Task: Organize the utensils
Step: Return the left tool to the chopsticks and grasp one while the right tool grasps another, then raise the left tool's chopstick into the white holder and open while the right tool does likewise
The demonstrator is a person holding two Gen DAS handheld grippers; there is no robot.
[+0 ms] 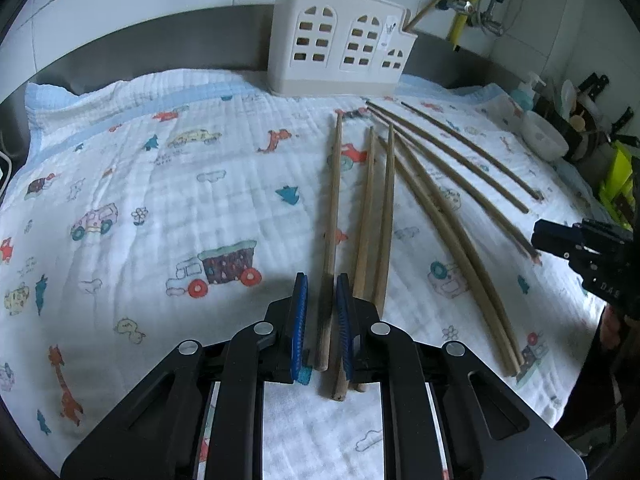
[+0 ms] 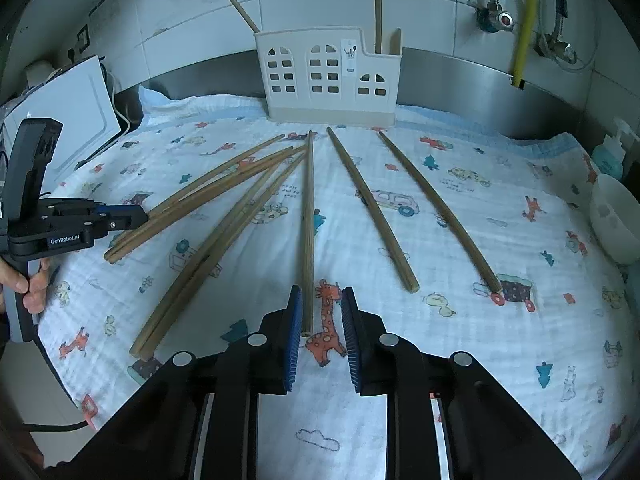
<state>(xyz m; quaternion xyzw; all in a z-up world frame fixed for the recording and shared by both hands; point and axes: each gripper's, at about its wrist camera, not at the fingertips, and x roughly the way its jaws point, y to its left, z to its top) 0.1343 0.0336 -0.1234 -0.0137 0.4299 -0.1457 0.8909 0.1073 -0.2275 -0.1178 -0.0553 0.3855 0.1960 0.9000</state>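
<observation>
left gripper (image 1: 322,316) jaws part-spread, straddling one chopstick (image 1: 333,216), no pad contact seen; stick lies flat on cloth (image 1: 120,152), long axis 6 to 12, tip toward holder (image 1: 340,44). right gripper (image 2: 321,336) unclenched, empty; another stick (image 2: 308,220) just inside its left pad. bare cloth from 7 to 10 in left view.

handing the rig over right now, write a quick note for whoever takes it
Left gripper: open, straddling the butt end of one brown wooden chopstick, not clamped.
Right gripper: open, empty, low over the vehicle-print white cloth, next to another loose chopstick.
White plastic house-shaped utensil holder stands at the back of the cloth.
Done: two chopsticks already stand in the holder.
Left: about eight chopsticks lie loose on the cloth; each goes into the holder.
</observation>
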